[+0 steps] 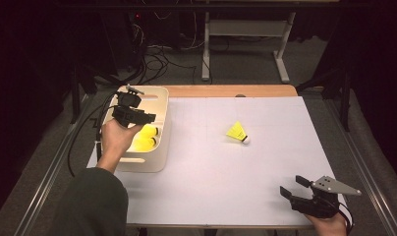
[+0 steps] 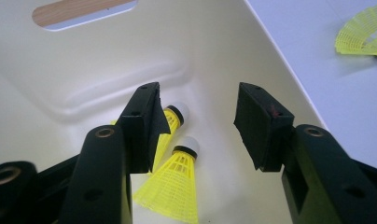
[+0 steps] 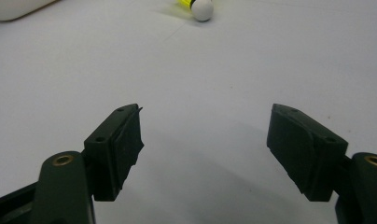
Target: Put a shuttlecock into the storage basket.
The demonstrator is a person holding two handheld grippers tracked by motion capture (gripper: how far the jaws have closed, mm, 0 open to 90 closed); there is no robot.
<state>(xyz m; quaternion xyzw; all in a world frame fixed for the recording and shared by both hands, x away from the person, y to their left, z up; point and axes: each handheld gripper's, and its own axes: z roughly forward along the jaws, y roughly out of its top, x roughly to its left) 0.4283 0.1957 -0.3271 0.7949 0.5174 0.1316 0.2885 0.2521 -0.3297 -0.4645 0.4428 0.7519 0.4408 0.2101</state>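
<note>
Bin (image 2: 214,42): smooth cream plastic, slight sheen. Shuttlecocks (image 2: 173,186): yellow plastic mesh skirts, white matt caps. Desk (image 1: 221,167): matt white sheet over top, wood strip (image 1: 226,91) bare at far edge. Left hand-held gripper (image 2: 196,126): matt black plastic, brass-look inserts, rough-edged pads.

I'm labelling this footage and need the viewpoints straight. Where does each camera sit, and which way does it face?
High view: above the person's side, looking forward and down on the table; forearm, hands and both claws show.
Left gripper view: on the left claw, looking into the cream bin at two yellow shuttlecocks.
Right gripper view: on the right claw, low, facing across the table.
All three share the loose shuttlecock.
</note>
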